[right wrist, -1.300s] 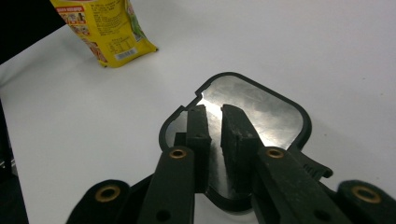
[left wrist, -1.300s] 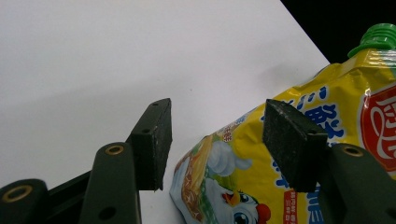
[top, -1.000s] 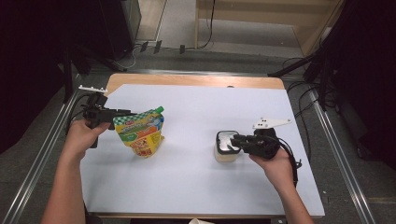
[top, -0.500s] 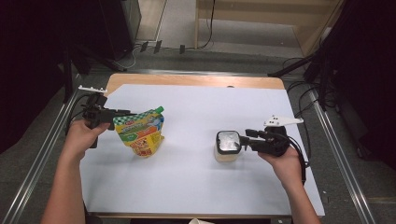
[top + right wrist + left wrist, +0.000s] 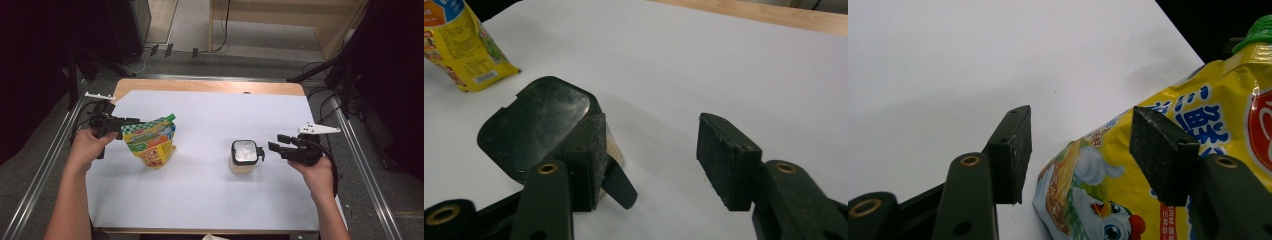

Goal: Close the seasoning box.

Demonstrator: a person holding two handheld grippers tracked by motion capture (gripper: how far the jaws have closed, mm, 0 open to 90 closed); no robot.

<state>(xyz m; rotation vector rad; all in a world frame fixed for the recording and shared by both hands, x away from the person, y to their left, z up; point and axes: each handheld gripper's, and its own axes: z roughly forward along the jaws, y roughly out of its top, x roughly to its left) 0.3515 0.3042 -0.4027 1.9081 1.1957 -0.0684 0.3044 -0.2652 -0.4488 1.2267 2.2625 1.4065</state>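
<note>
A yellow and green snack pouch (image 5: 150,142) with a green cap stands tilted at the table's left. My left gripper (image 5: 125,125) is at its upper left corner. In the left gripper view the pouch (image 5: 1088,195) reaches between the jaws of that gripper (image 5: 1080,150), and white table shows beside the left pad (image 5: 1015,145). A small clear jar with a black lid (image 5: 243,152) stands right of the middle. My right gripper (image 5: 276,142) is just right of it; its jaws have just been opening. In the right gripper view the jar (image 5: 536,130) sits left of that gripper (image 5: 651,150), with nothing between the jaws.
A white sheet (image 5: 215,120) covers the wooden table, whose bare edge (image 5: 210,86) shows at the back. Metal rails (image 5: 45,160) run along both sides, and cables lie on the floor beyond.
My right gripper has let go of the jar, opened its jaws and drawn back to the right. The left gripper and the pouch have stayed put.
</note>
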